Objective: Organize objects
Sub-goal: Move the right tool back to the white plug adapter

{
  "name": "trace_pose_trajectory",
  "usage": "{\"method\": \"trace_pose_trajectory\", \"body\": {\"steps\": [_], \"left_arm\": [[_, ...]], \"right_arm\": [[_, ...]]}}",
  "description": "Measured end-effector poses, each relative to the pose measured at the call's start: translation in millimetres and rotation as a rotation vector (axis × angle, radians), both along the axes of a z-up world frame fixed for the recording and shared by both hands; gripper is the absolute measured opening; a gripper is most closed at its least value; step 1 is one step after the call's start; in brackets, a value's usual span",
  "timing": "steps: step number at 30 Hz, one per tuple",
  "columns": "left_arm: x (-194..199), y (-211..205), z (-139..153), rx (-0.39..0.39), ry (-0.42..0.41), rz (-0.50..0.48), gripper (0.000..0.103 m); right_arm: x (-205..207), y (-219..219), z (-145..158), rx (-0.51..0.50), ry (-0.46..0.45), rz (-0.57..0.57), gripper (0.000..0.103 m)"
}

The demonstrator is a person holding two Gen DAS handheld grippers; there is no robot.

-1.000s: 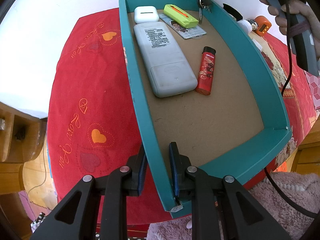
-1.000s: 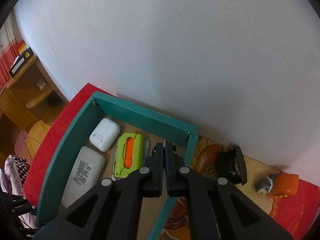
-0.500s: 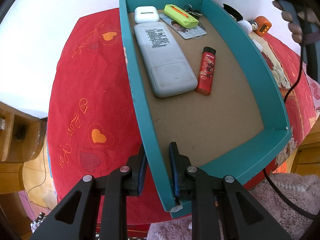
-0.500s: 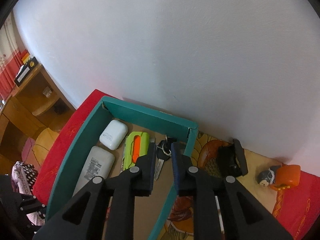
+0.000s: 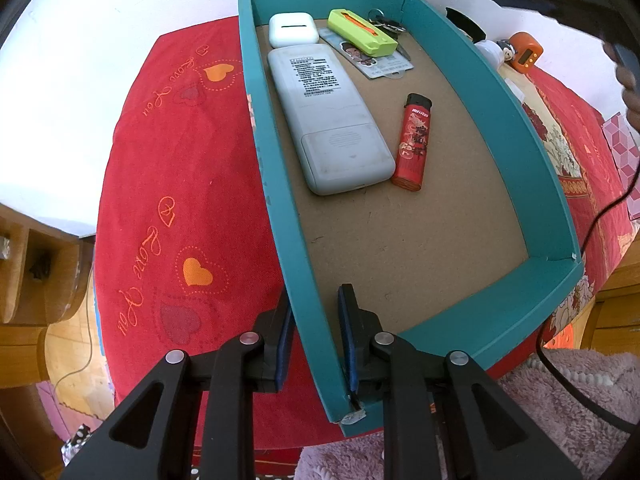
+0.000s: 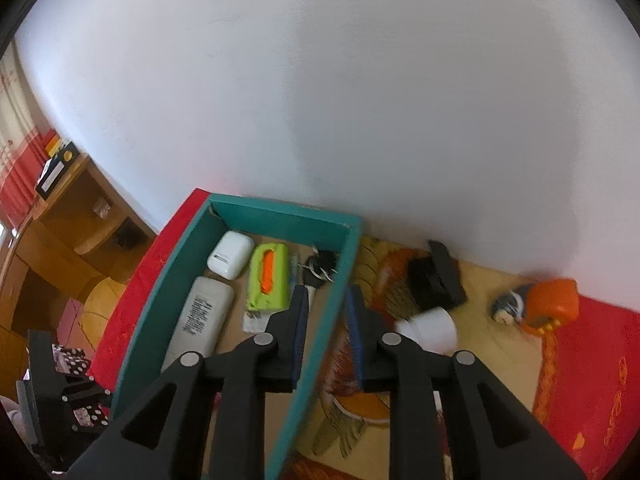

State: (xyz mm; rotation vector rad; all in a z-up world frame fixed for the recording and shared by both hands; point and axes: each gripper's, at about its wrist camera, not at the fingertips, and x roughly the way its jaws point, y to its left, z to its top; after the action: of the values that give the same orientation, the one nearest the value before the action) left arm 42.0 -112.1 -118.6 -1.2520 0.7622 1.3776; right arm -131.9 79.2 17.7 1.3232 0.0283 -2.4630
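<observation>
matt teal cardboard tray [image 5: 532,184], glossy red plastic lighter [image 5: 413,142], soft red embroidered cloth [image 5: 176,184].

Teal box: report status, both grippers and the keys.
Left gripper shut on teal box wall. Right gripper empty, fingers opening above box. Keys lie in far corner beside green case. Nothing obstructing.

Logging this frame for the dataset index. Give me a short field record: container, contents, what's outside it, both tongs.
container: teal tray on a red cloth
contents: white remote, red lighter, white earbud case, green box cutter lying on a card, keys in the far corner
outside tray: white cup, orange timer, black clip
left tongs: shut on the tray's near side wall
right tongs: opening, nothing between them, above the tray's wall
</observation>
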Motion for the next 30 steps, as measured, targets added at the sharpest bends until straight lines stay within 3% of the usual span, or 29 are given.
{"method": "trace_pose_trajectory", "body": {"steps": [5, 13, 22, 27, 30], "left_arm": [[0, 0, 0, 0.000, -0.001, 0.017, 0.021], [0, 1, 0, -0.003, 0.000, 0.038, 0.021], [1, 2, -1, -0.005, -0.001, 0.063, 0.021], [1, 2, -1, -0.004, -0.002, 0.078, 0.021], [1, 2, -1, -0.004, -0.003, 0.088, 0.021]], "right_arm": [[16, 32, -8, -0.007, -0.022, -0.074, 0.030], [41, 63, -33, 0.023, -0.077, -0.135, 0.077], [43, 65, -60, 0.010, -0.140, -0.169, 0.079], [31, 65, -80, -0.036, -0.199, -0.272, 0.079], [23, 65, -90, 0.015, -0.202, -0.331, 0.079]]}}
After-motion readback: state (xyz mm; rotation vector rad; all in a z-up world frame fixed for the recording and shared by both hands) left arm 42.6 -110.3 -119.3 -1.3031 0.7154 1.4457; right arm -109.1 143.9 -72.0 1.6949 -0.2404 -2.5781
